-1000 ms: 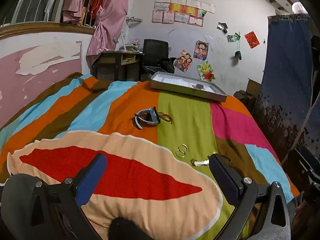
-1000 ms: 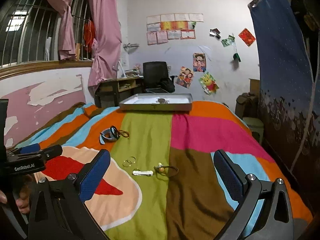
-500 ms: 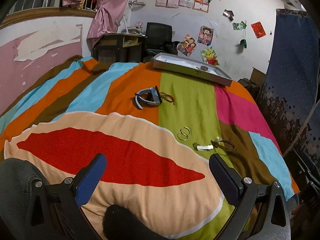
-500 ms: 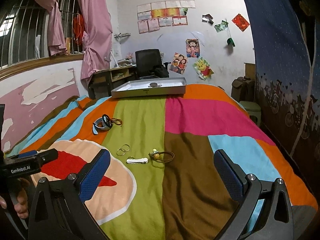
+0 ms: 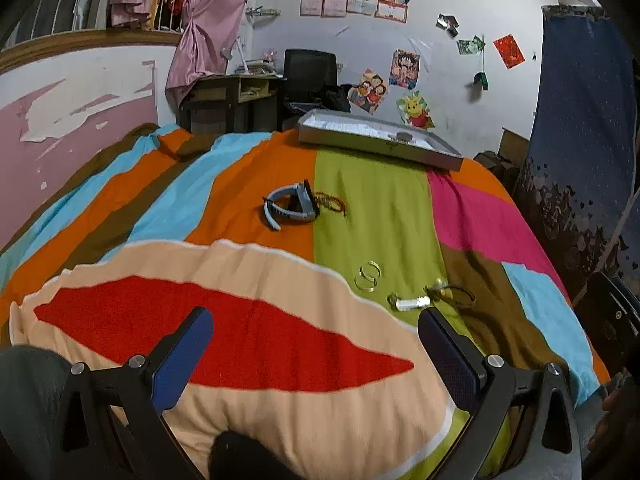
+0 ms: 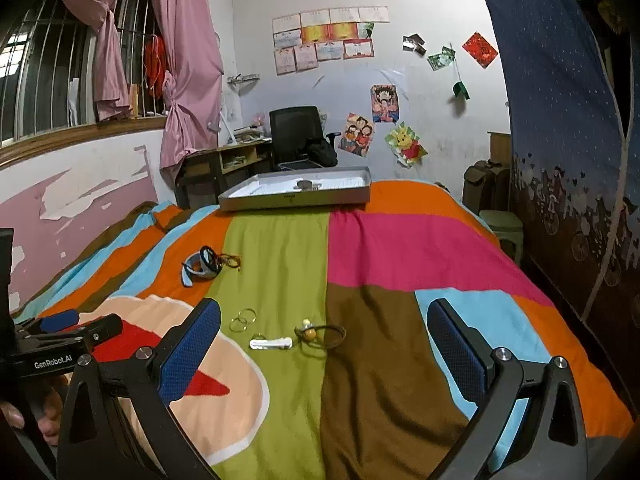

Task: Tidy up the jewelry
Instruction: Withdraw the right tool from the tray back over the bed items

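Observation:
Jewelry lies scattered on a striped bedspread. A grey-blue watch (image 5: 291, 205) (image 6: 201, 266) rests beside a brown cord bracelet (image 5: 331, 202) (image 6: 229, 259). Closer in are two gold rings (image 5: 368, 276) (image 6: 242, 319), a white clip (image 5: 412, 303) (image 6: 271, 343) and a dark beaded bracelet (image 5: 452, 293) (image 6: 320, 332). A grey tray (image 5: 376, 145) (image 6: 296, 198) holding a small dark item sits at the bed's far end. My left gripper (image 5: 316, 344) is open above the red patch. My right gripper (image 6: 324, 340) is open, with the clip and bracelet lying ahead between its fingers. The left gripper (image 6: 60, 326) also shows at the right wrist view's left edge.
A desk (image 6: 218, 160) and black office chair (image 6: 298, 138) stand beyond the bed. A pink wall and barred window (image 6: 48, 68) run along the left. A blue curtain (image 6: 568, 128) hangs on the right, with a green stool (image 6: 502, 226) beside it.
Both views have shifted slightly: the left gripper dipped and rose again, the right one tilted up a little. The jewelry has not moved and both grippers stay open.

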Available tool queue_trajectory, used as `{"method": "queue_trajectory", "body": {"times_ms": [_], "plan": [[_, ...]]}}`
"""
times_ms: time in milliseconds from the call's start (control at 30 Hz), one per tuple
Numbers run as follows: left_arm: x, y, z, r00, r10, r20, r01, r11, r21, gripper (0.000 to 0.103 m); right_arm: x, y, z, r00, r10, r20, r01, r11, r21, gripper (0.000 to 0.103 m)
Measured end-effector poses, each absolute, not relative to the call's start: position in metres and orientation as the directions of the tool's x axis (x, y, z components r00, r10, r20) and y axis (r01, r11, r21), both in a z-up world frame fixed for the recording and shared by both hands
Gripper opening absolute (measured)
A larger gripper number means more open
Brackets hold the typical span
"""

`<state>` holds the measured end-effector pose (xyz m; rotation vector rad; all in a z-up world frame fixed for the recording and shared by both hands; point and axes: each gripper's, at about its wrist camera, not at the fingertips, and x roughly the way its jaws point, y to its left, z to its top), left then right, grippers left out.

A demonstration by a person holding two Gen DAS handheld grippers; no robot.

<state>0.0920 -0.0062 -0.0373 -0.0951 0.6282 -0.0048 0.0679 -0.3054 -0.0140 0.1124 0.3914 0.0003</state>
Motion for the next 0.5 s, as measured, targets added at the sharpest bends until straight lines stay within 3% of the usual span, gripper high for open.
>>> {"method": "queue_trajectory", "body": {"times_ms": [500], "plan": [[0.146,-0.013,-0.019,0.87,-0.039,-0.491,0.0,0.997,-0.078,0.103,0.124,-0.301,0.002,0.942,0.038,-0.334,-0.019,0.998,0.06,0.102]]}}
